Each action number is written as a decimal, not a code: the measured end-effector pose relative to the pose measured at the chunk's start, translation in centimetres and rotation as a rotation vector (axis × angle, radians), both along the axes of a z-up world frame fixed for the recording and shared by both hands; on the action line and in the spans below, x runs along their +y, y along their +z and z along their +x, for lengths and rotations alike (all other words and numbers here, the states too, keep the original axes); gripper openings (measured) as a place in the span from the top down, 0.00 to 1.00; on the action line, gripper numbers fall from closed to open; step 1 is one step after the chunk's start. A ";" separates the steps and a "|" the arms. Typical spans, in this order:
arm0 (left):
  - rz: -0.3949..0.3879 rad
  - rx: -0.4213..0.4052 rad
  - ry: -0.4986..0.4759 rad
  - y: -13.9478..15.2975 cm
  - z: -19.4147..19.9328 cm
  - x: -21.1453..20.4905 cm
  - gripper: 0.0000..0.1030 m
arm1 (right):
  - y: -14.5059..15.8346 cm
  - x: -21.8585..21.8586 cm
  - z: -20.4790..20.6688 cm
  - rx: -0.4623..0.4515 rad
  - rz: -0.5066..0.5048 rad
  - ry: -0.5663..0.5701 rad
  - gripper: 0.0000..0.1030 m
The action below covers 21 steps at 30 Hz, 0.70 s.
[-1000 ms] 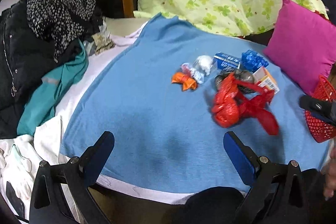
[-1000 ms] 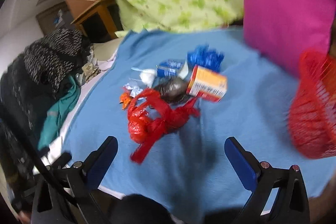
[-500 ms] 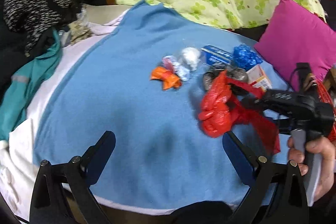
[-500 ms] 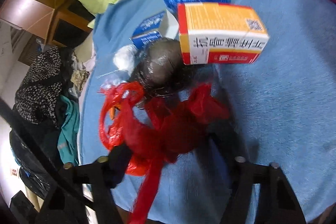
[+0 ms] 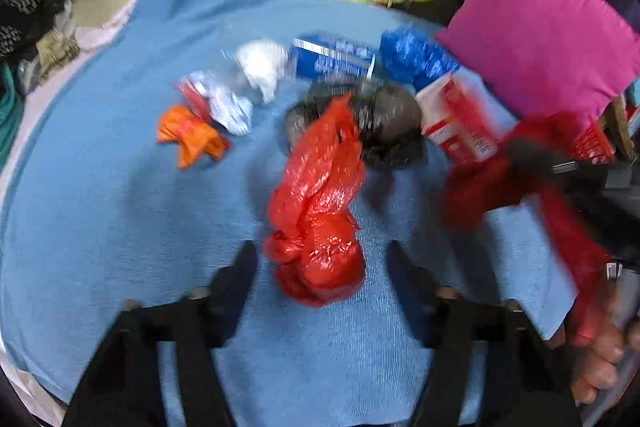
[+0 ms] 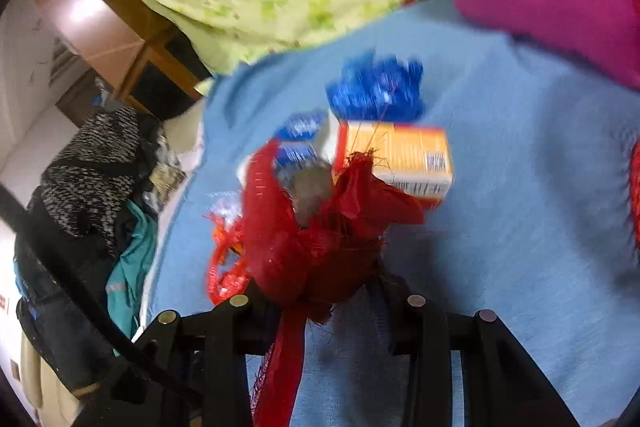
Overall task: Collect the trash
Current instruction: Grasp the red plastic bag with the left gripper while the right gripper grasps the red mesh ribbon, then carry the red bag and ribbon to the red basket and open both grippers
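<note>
While clamped, red netting [image 6: 316, 259] between fingers [image 6: 256, 303].

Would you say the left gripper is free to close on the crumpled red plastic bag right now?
Probably yes: the left gripper is open, its fingers flank the crumpled red plastic bag, and nothing lies between them.
</note>
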State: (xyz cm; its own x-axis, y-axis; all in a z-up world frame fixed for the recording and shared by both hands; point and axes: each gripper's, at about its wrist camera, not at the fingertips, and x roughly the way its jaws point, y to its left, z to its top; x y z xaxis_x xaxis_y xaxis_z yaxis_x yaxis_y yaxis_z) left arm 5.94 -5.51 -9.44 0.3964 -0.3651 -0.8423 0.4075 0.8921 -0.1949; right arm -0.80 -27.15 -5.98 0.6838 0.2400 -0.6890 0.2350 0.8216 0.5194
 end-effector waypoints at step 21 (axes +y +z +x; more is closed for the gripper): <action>-0.162 -0.243 -0.360 13.2 -8.6 -13.2 0.57 | 12.0 -12.3 -16.1 -0.436 -0.278 -0.440 0.60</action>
State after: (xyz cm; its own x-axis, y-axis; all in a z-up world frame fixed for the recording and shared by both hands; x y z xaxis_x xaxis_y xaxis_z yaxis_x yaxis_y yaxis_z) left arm -2.69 -18.71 3.79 0.3990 -0.6350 -0.6615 0.7367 0.6515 -0.1811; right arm -16.91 -39.47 5.98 0.9067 -0.2703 -0.3238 0.3948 0.8139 0.4261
